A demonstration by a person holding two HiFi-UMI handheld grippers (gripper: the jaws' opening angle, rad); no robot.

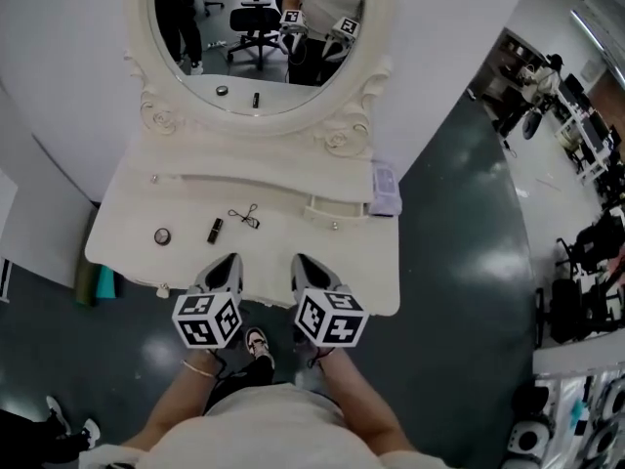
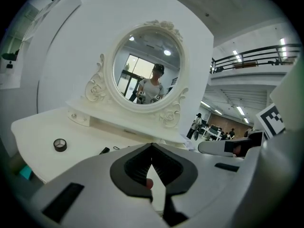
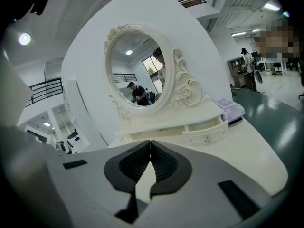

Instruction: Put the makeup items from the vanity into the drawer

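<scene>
On the white vanity top (image 1: pixel 293 252) lie a round compact (image 1: pixel 162 235), a black lipstick (image 1: pixel 215 230) and a thin wire eyelash curler (image 1: pixel 244 217). The compact (image 2: pixel 60 145) and lipstick (image 2: pixel 104 150) also show in the left gripper view. A small drawer (image 1: pixel 337 208) under the mirror shelf stands pulled out, and the right gripper view shows that drawer (image 3: pixel 206 132) too. My left gripper (image 1: pixel 227 267) and right gripper (image 1: pixel 308 270) hover side by side over the vanity's near edge. Both are shut with nothing held, as the left gripper (image 2: pixel 152 145) and right gripper (image 3: pixel 150 143) show in their own views.
An oval mirror (image 1: pixel 259 27) with carved roses rises behind the shelf. A lilac packet (image 1: pixel 385 189) lies at the shelf's right end, beside the drawer. A teal object (image 1: pixel 103 281) sits on the floor left of the vanity. People and office chairs are far off to the right.
</scene>
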